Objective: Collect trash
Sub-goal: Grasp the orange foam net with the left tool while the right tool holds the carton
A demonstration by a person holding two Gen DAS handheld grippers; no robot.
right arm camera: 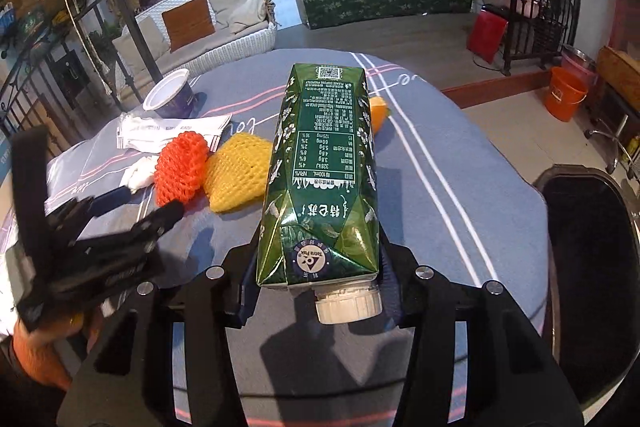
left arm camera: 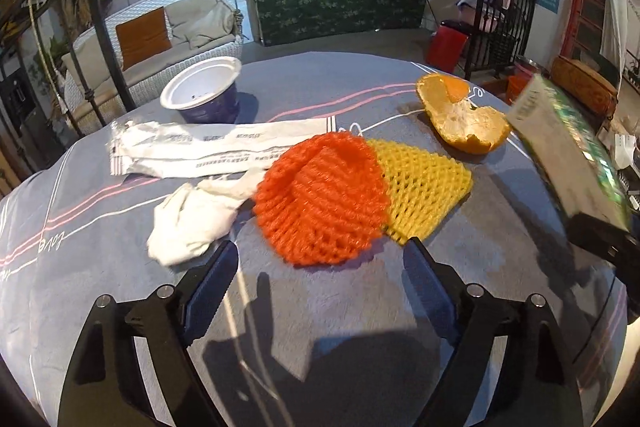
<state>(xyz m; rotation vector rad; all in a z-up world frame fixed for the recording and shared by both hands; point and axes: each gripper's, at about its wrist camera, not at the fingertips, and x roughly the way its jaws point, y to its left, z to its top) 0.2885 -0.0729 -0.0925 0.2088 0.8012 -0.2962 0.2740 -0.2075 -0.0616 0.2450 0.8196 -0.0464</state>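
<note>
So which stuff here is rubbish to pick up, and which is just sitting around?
Rubbish:
green carton, gripped in the right tool
orange net
yellow net
orange peel
white wrapper
tissue
cup

Just around:
swing sofa
orange bucket

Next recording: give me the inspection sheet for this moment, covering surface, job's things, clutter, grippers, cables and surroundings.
Surface: round table under a grey cloth with pink and white stripes.
Job's things: green carton lifted; on the cloth an orange foam net overlapping a yellow foam net, orange peel, white wrapper, crumpled tissue, empty purple cup.
Clutter: nothing seen.
Grippers: left gripper open, just short of the orange net; right gripper shut on the carton, cap end toward the camera.
Cables: nothing seen.
Surroundings: black bin right of the table, orange bucket, white wicker swing seat.
</note>
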